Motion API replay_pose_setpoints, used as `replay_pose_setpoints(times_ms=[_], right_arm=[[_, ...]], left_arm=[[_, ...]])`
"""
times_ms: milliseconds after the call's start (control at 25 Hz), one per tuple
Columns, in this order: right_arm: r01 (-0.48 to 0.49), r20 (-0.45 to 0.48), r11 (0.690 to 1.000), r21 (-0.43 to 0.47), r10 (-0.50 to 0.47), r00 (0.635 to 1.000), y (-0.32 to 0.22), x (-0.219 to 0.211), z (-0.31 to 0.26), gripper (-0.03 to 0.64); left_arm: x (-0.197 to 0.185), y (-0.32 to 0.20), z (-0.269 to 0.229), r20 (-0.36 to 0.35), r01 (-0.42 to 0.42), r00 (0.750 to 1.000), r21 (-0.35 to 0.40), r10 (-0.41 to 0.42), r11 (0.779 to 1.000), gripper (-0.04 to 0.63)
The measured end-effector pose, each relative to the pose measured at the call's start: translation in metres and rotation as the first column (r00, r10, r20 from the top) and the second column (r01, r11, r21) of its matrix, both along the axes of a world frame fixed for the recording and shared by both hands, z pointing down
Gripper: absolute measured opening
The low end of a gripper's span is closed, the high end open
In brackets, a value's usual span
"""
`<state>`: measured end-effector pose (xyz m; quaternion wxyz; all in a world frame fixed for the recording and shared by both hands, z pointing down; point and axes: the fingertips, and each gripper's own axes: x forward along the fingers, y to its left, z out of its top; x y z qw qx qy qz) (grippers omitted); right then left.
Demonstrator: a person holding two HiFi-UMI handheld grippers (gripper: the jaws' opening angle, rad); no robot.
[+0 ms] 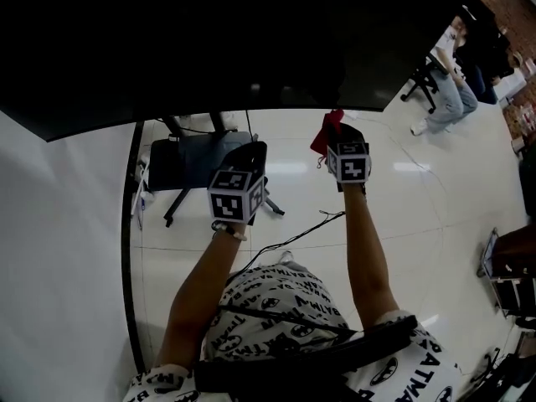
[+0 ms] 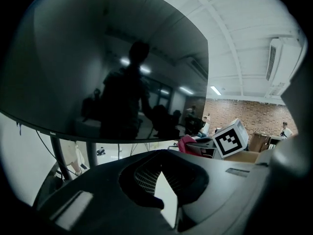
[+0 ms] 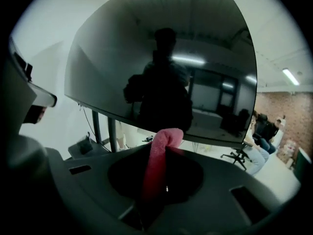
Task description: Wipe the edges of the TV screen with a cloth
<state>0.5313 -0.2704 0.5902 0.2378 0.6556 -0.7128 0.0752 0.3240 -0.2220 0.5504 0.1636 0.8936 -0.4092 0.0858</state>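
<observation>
**Cloth [image 1: 328, 131] held at the bottom edge of the TV screen [image 1: 209, 40]**

One red cloth, one dark screen, two grippers. My right gripper [image 1: 345, 136] has its fingers [image 3: 186, 175] closed on the cloth. The right gripper view shows the cloth standing up between them, its tip curling against the screen's lower edge; I cannot tell whether it touches. My left gripper [image 1: 243, 170] is beside it. Only the left gripper view shows its fingers [image 2: 142, 175] slightly parted with nothing between them, a wedge of pale floor [image 1: 402, 216] showing through the gap. That view also catches one marker cube [image 2: 230, 138] on the right gripper, while the head view shows both cubes. The head view alone shows the stand [image 1: 197, 162] below the screen. The right gripper view shows one office chair [image 3: 239, 156] on the floor.
</observation>
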Motion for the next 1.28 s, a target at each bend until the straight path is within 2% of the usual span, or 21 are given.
replay_pose_setpoints(times_ms=[120, 240, 360, 560, 800, 1280], right_arm=[[0.050, 0.133, 0.998, 0.029, -0.054, 0.990, 0.014, -0.038, -0.007, 0.060], [0.078, 0.272, 0.996, 0.053, -0.090, 0.958, 0.025, -0.074, -0.015, 0.060], [0.093, 0.352, 0.994, 0.065, -0.110, 0.929, 0.036, -0.106, -0.020, 0.061], [0.106, 0.363, 0.992, 0.063, -0.122, 0.924, 0.049, -0.144, -0.018, 0.060], [0.114, 0.437, 0.992, 0.047, -0.123, 0.891, 0.065, -0.166, -0.014, 0.060], [0.106, 0.404, 0.993, 0.056, -0.120, 0.907, 0.069, -0.169, -0.023, 0.060]], left_arm=[[-0.021, 0.002, 0.003, -0.008, 0.009, 1.000, -0.012, -0.009, 1.000, 0.002], [-0.042, 0.001, 0.007, -0.013, 0.016, 1.000, -0.021, -0.016, 1.000, 0.002], [-0.061, 0.002, 0.010, -0.010, 0.017, 1.000, -0.020, -0.017, 1.000, 0.002], [-0.089, 0.000, 0.014, -0.008, 0.029, 1.000, -0.013, -0.029, 0.999, 0.002], [-0.100, -0.003, 0.014, -0.029, 0.050, 0.998, -0.027, -0.051, 0.998, 0.002], [-0.100, 0.000, 0.020, -0.041, 0.033, 0.999, -0.040, -0.035, 0.999, 0.002]])
